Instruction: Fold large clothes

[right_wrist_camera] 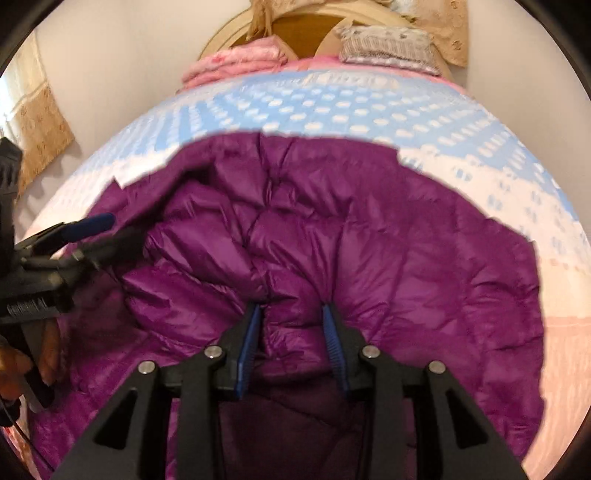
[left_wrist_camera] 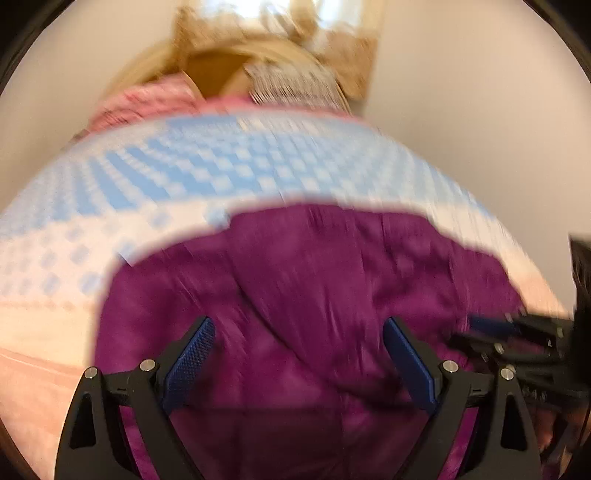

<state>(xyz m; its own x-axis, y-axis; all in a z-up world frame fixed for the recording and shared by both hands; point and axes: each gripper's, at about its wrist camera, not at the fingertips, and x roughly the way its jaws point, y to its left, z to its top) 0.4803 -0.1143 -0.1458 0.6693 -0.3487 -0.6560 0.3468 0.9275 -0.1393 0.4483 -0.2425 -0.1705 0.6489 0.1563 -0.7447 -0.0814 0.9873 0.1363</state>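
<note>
A: Right, nearest first: the right tongs (right_wrist_camera: 291, 314) are pinched on a puffy ridge of the one purple quilted jacket (right_wrist_camera: 369, 236), blue pads narrowed with fabric bunched between them.

B: And the left tongs (left_wrist_camera: 299, 328)?

A: Spread wide above the same jacket, nothing between the pads. That view is blurred, so I can't tell whether they touch the fabric.

B: How would you do this fold well?

A: My judgement: have the left tongs take a matching edge alongside, lift both evenly, and carry the slippery shell over in one sweep so the padding doesn't slump.

B: Where does the jacket lie?

A: Spread on the bed (right_wrist_camera: 369, 110), on one blue-and-white patterned cover. Beyond it, at the headboard (right_wrist_camera: 295, 22), two folded piles: one pink bundle (right_wrist_camera: 236, 62), one pale patterned bundle (right_wrist_camera: 388, 48).
</note>
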